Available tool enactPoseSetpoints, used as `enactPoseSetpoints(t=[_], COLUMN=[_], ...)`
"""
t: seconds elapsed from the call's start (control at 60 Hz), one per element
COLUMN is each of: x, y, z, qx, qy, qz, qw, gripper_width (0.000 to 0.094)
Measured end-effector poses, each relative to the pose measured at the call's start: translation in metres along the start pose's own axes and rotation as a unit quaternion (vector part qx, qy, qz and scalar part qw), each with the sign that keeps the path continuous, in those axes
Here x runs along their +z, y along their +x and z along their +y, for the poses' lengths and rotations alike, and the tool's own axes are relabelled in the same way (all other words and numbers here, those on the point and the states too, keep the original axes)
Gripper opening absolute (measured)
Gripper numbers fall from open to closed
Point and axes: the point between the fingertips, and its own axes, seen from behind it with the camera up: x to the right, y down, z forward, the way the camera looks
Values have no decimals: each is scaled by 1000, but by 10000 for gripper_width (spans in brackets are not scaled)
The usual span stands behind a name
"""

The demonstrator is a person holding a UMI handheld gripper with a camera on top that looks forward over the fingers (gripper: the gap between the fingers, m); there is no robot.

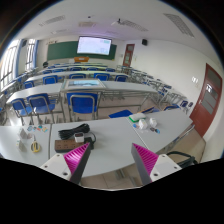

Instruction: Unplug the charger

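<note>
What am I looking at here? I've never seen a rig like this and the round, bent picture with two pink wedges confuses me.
There is one picture, taken by a wide-angle camera that rides on a hand-held gripper and looks forward along its two fingers. That lens bends the room into a round shape. The two pink wedges are the pads on the inner faces of the fingers. The fingers stand open, and nothing is held between them.

Just ahead of them is a white table. On it lie a dark object near the left finger, too small to identify, a blue item and some small white things farther back. Beyond are rows of desks with blue chairs, and a lit screen on the far wall: a classroom. I cannot make out a charger here.
</note>
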Motion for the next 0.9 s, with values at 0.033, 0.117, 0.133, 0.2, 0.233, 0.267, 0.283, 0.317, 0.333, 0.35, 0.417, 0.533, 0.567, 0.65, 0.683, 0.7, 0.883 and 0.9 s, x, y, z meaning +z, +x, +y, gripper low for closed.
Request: enactPoseSetpoints(t=[0.033,0.117,0.133,0.2,0.233,0.267,0.283,0.317,0.333,0.35,0.417,0.533,0.567,0.65,0.683,0.7,0.883,0.9], x=[0,-1,0,3,6,10,12,18,21,25,45,94,110,153,171,179,251,255], y=[0,1,1,-3,-9,-16,-21,-30,-36,-42,-70,-121,-133,-156,-163,-166,-187,-189], z=[2,14,16,31,39,47,50,57,61,64,71,64,59,50,47,46,42,42], qx=[1,5,6,9,9,6,4,1,-1,-2,-4,23,27,31,29,27,10,9], qy=[-2,-5,-6,-7,-7,-7,-7,-5,-5,-5,-1,18,27,40,44,45,68,68], qz=[0,-3,-4,-11,-19,-29,-34,-47,-53,-59,-89,-142,-152,-164,-166,-167,-163,-164], qw=[1000,1000,1000,1000,1000,1000,999,999,999,998,996,989,988,985,985,985,984,984], gripper_width=[849,849,847,855,856,859,856,850,851,851,851,858,858,857,856,857,844,842])
